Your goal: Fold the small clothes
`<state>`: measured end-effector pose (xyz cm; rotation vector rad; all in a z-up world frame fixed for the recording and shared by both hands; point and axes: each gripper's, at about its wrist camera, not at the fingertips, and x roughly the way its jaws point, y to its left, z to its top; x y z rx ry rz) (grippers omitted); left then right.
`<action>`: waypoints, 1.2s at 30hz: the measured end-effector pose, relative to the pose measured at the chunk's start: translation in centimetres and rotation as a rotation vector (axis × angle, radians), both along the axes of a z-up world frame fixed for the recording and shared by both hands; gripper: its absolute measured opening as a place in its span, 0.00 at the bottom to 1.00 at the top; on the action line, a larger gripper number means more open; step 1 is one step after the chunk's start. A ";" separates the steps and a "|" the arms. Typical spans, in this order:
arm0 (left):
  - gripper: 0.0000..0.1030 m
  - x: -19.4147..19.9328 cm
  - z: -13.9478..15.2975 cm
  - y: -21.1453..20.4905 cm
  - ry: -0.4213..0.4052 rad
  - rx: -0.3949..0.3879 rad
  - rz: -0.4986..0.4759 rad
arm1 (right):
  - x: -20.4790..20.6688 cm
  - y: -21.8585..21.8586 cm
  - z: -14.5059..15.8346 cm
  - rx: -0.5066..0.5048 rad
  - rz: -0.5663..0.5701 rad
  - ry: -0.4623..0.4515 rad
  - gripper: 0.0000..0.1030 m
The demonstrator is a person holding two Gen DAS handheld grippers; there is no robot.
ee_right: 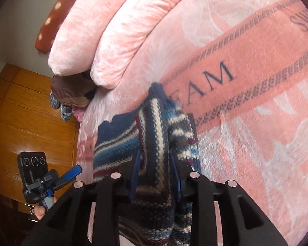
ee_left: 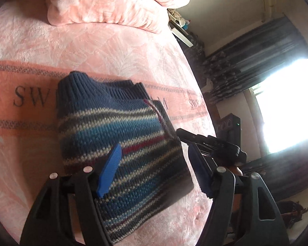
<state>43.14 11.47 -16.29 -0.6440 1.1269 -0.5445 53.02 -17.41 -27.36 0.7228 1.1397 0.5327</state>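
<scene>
From the left wrist view, the striped sweater (ee_left: 121,141) is lying on the pink bed (ee_left: 117,57), already folded small. The left gripper (ee_left: 154,164) is hanging wide open over its near part, holding nothing.

From the right wrist view, the right gripper (ee_right: 156,170) is pinching a thick fold of the sweater (ee_right: 152,127), maybe to lay it over.

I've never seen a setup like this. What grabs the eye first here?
A striped knit sweater lies on a pink blanket printed with big letters. The right claw is clamped on a fold of it, while the left claw hangs open above. Bright window light glares at the right.
</scene>
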 end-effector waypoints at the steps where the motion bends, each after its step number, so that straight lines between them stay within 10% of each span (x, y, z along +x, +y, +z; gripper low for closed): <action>1: 0.65 1.1 -0.4 0.1 0.011 0.004 0.003 | 0.3 0.2 0.7 0.022 0.012 -0.016 0.29; 11: 0.59 6.2 -6.6 -0.9 0.115 0.227 0.002 | 2.9 2.7 -3.2 -0.057 0.094 0.064 0.03; 15: 0.59 3.7 -2.6 0.2 0.031 0.222 0.021 | -1.3 1.6 0.2 -0.022 0.149 -0.021 0.06; 20: 0.60 -2.3 -1.5 -1.7 -0.037 0.032 -0.121 | -5.0 1.6 -1.4 -0.041 0.212 -0.012 0.00; 24: 0.50 -3.0 -5.8 -3.2 0.032 0.119 -0.136 | -5.7 1.2 -3.3 -0.062 0.180 0.025 0.00; 31: 0.62 -5.0 -0.8 -3.0 -0.063 0.093 -0.143 | -9.9 0.3 0.5 -0.045 0.198 -0.040 0.04; 36: 0.65 -6.4 -4.6 -3.9 0.017 0.220 -0.153 | -10.1 -0.4 -2.6 -0.027 0.198 0.059 0.06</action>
